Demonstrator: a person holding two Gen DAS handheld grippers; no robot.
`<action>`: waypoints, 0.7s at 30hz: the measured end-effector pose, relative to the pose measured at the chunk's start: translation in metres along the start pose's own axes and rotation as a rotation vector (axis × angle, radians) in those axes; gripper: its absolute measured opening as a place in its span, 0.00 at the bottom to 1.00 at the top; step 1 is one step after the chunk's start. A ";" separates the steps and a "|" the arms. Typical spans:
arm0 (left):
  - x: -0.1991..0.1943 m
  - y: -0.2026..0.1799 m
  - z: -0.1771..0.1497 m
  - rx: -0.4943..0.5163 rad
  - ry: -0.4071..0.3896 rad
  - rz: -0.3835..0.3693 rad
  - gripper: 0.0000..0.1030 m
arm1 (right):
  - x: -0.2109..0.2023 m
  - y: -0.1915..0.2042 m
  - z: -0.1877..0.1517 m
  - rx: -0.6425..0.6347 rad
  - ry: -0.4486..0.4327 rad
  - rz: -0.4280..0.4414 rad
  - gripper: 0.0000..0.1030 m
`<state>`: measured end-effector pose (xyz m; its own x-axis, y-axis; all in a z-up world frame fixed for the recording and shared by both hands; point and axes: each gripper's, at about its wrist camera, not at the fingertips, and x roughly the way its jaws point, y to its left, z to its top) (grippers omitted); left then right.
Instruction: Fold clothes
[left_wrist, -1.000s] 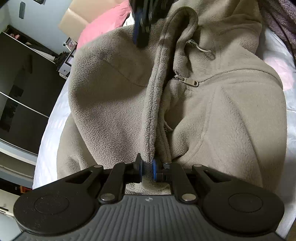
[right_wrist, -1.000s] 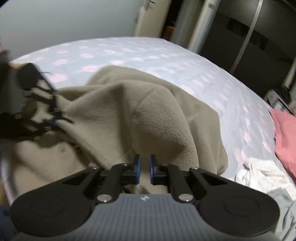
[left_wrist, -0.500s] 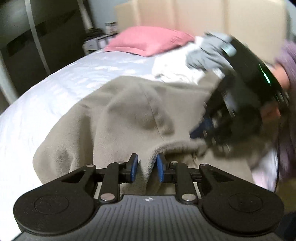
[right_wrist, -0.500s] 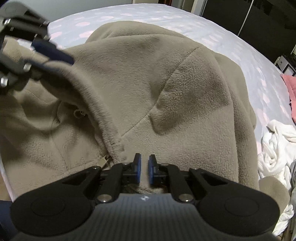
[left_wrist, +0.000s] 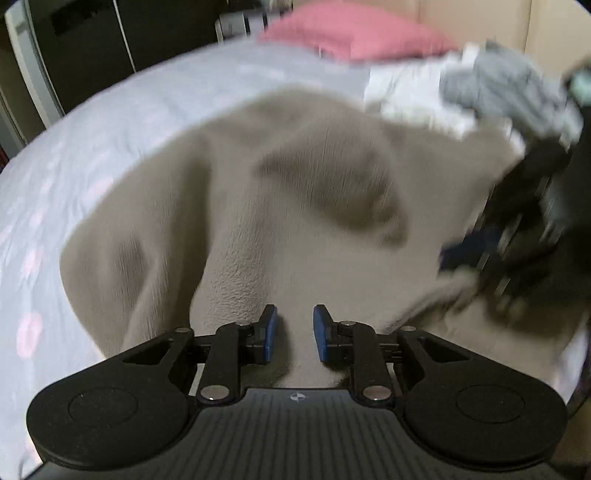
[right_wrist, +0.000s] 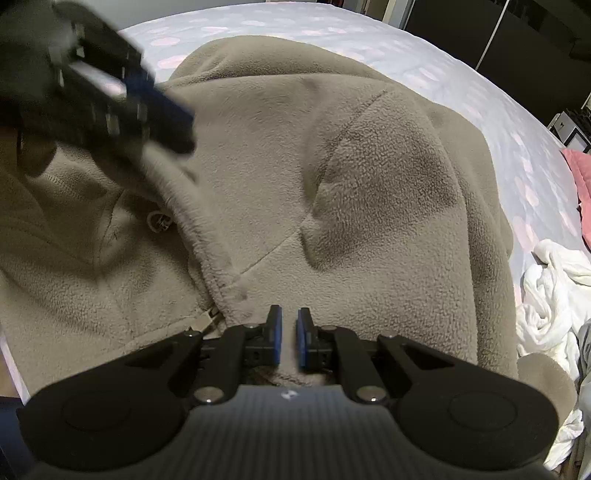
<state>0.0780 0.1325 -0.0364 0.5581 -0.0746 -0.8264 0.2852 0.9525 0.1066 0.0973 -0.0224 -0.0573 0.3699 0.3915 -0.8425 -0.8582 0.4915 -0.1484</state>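
Left tool (left_wrist: 294, 334) has spread since a second ago; the fleece jacket (left_wrist: 295, 206) lies between its pads, apparently released. Right tool (right_wrist: 289, 338), at 6 o'clock, is pinching the hem. The jacket lies folded over on the bed (right_wrist: 461, 85); the fold looks placed.

The fleece jacket (right_wrist: 332, 192) mounds over the near part of the bed (right_wrist: 424, 62) — bare sheet lies open beyond it. To the right, a heap of white clothes (right_wrist: 550, 295) and a pink pillow (left_wrist: 354, 37) block passage.
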 end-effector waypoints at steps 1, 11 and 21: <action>0.002 0.001 -0.003 0.000 0.010 0.004 0.19 | -0.001 -0.001 0.001 -0.007 -0.001 0.003 0.10; 0.008 -0.008 0.002 0.049 0.012 0.040 0.19 | -0.032 -0.026 0.048 0.116 -0.223 0.054 0.11; 0.015 -0.008 -0.003 0.073 0.022 0.037 0.18 | 0.069 -0.060 0.085 0.370 -0.038 -0.024 0.11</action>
<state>0.0819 0.1241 -0.0513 0.5521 -0.0328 -0.8331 0.3213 0.9305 0.1762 0.2047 0.0415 -0.0624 0.4073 0.4014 -0.8203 -0.6648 0.7462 0.0351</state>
